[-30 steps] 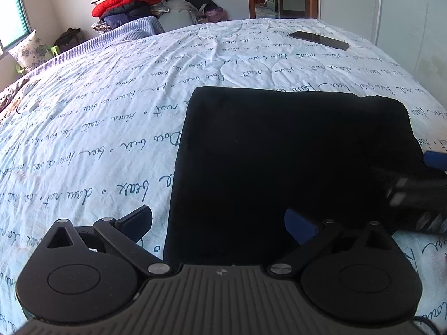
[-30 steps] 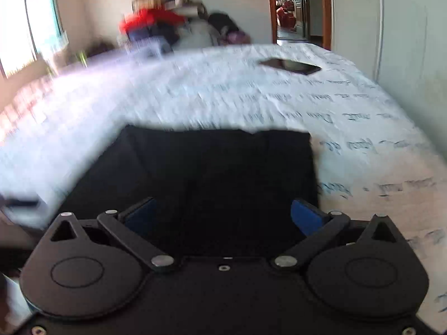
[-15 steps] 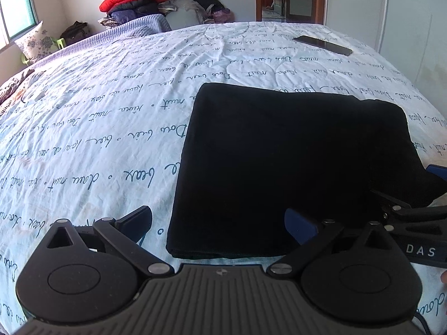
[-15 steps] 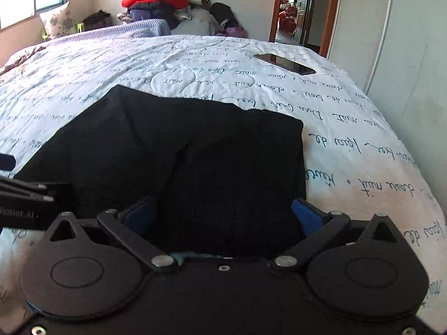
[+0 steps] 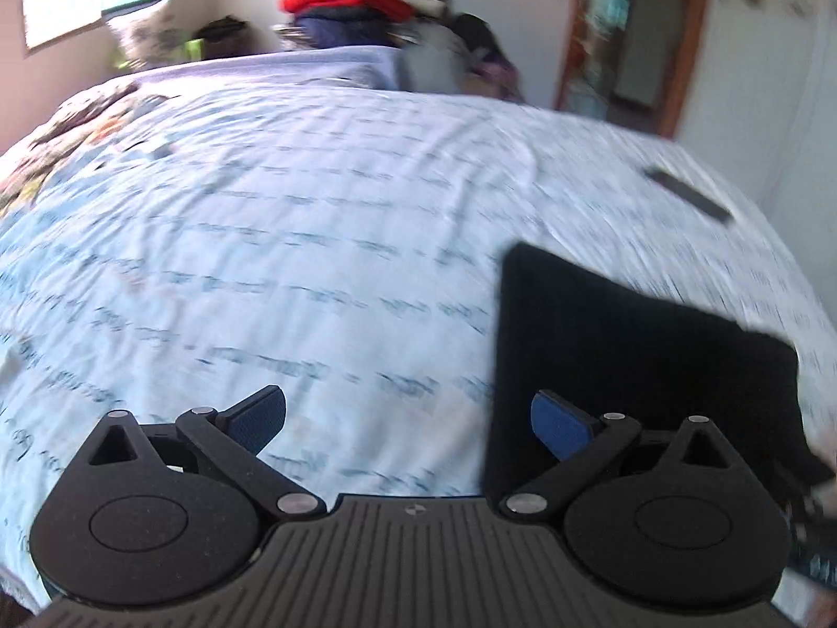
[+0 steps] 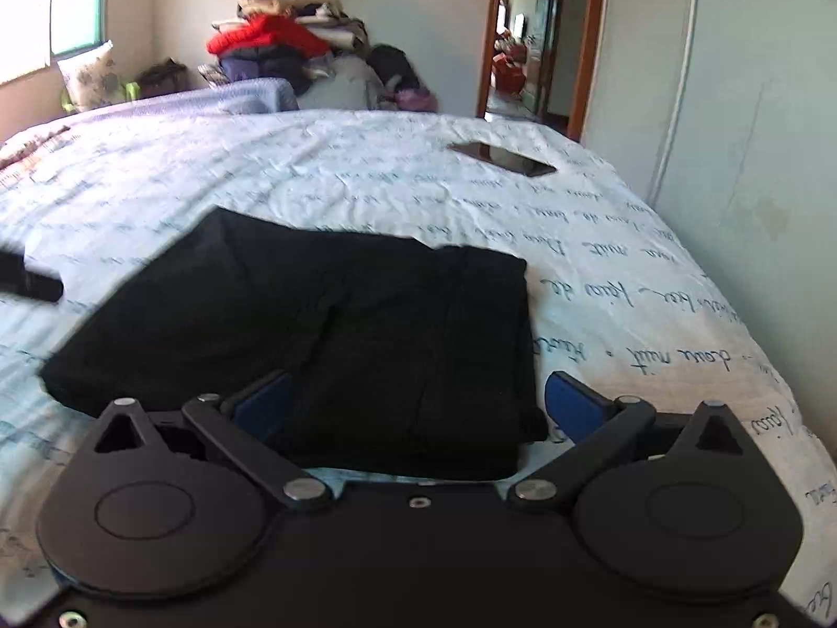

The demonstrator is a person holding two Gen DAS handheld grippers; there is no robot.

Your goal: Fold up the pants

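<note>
Since 0.5 s ago the left gripper has swung left: the pants sat centred before it, now they lie off to its right w/ mostly bare bedspread ahead. Its fingers are spread wide, nothing between them; the right pad overlaps the pants' left edge in view. Left view is motion-blurred, print on the spread unreadable.

Right gripper is also spread, empty, low over the near edge of the pants, which lie folded into a dark rectangle, flat on the bedspread. A blurred black part at the left edge is prob. the other gripper.

Farther back: phone on the spread, well apart from the pants. Wall close along the right side. Beyond the bed, a clothes pile and a doorway.
</note>
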